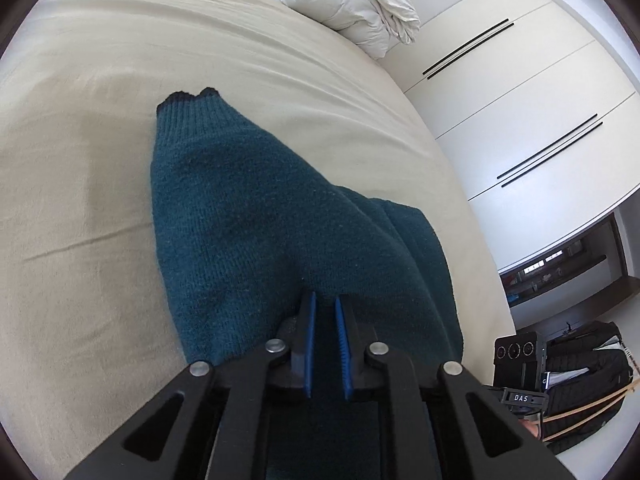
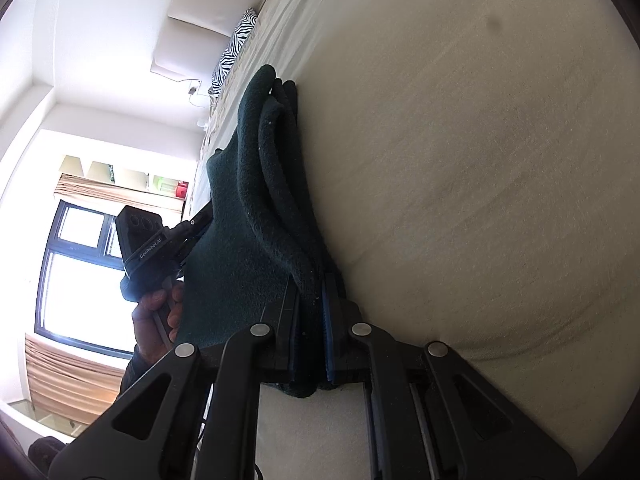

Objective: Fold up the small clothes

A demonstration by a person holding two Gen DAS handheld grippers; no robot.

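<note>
A teal knitted sweater (image 1: 248, 216) lies partly folded on the beige bed sheet (image 1: 80, 200), its ribbed cuff pointing away. My left gripper (image 1: 325, 298) is shut on a raised fold of the sweater's near edge, the blue pads (image 1: 310, 336) pinching the knit. In the right wrist view the same sweater (image 2: 256, 184) shows as several stacked layers seen edge-on. My right gripper (image 2: 310, 284) is shut on those layers near the sheet (image 2: 460, 180). The left gripper also shows in the right wrist view (image 2: 200, 220), held in a hand.
A white duvet (image 1: 344, 0) is heaped at the far end of the bed. White wardrobe doors (image 1: 520, 100) stand to the right, with a dark bag (image 1: 580, 384) on the floor. A zebra-print pillow (image 2: 234, 48) lies at the head of the bed, with a window (image 2: 80, 272) behind.
</note>
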